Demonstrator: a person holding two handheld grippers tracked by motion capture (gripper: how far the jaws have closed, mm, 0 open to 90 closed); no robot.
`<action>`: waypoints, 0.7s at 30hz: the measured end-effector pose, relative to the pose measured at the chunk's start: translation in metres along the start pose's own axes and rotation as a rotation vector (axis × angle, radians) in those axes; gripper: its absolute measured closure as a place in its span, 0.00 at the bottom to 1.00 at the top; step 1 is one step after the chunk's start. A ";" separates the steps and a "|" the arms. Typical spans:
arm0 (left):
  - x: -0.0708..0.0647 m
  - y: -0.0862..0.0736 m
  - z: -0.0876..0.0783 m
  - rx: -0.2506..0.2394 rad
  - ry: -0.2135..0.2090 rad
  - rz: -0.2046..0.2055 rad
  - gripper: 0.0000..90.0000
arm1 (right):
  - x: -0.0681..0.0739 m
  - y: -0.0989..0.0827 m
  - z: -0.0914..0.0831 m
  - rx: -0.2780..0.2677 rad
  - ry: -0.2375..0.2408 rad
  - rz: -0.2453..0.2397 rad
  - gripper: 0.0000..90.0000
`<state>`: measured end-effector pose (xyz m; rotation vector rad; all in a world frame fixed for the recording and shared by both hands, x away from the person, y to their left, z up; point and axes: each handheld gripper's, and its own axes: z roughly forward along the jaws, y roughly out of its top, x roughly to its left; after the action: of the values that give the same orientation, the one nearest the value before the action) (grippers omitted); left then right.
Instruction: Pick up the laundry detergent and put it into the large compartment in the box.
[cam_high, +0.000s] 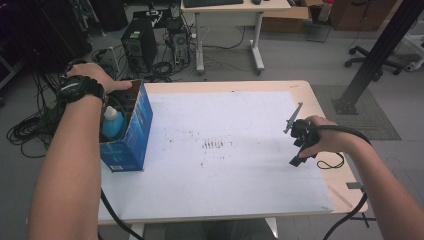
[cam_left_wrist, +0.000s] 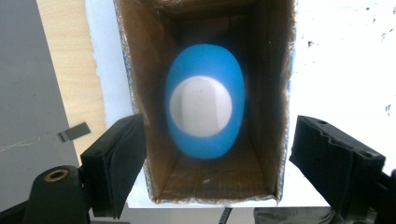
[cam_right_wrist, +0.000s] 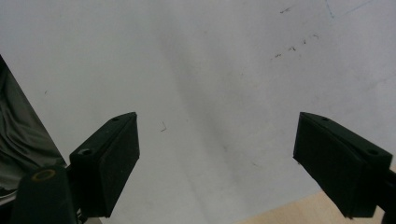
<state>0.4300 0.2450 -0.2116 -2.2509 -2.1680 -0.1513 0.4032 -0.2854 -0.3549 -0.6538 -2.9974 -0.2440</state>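
A blue carton (cam_high: 134, 131) stands upright with its top open at the left edge of the table. Inside it is a blue bottle (cam_high: 112, 125) with a white cap. From straight above, the bottle (cam_left_wrist: 205, 107) sits low between the carton's brown inner walls (cam_left_wrist: 154, 93). My left gripper (cam_left_wrist: 220, 122) hangs over the carton's mouth, open, one jaw on each side of the opening and nothing touching the pads. The left hand with a black watch (cam_high: 80, 89) covers it from the high view. My right gripper (cam_high: 298, 150) (cam_right_wrist: 217, 121) is open over the white sheet at the right, holding nothing.
A white sheet (cam_high: 225, 150) with faint dark marks covers most of the wooden table (cam_high: 320, 100). A cable (cam_high: 112, 212) trails off the front left edge. Behind the table on the floor are computer towers (cam_high: 140, 45), tangled cables, another desk and an office chair (cam_high: 372, 62).
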 end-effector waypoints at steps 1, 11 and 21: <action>-0.001 0.000 -0.002 -0.005 0.002 0.001 0.20 | 0.000 0.000 0.000 -0.001 -0.001 0.000 0.16; -0.006 -0.002 -0.012 -0.019 0.007 0.026 0.20 | 0.002 0.000 -0.001 -0.004 -0.002 -0.003 0.16; -0.016 -0.002 -0.019 -0.037 0.010 0.060 0.20 | 0.003 0.000 -0.004 -0.006 -0.007 -0.006 0.16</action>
<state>0.4267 0.2280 -0.1944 -2.3260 -2.1079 -0.2030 0.4005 -0.2848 -0.3502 -0.6470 -3.0068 -0.2524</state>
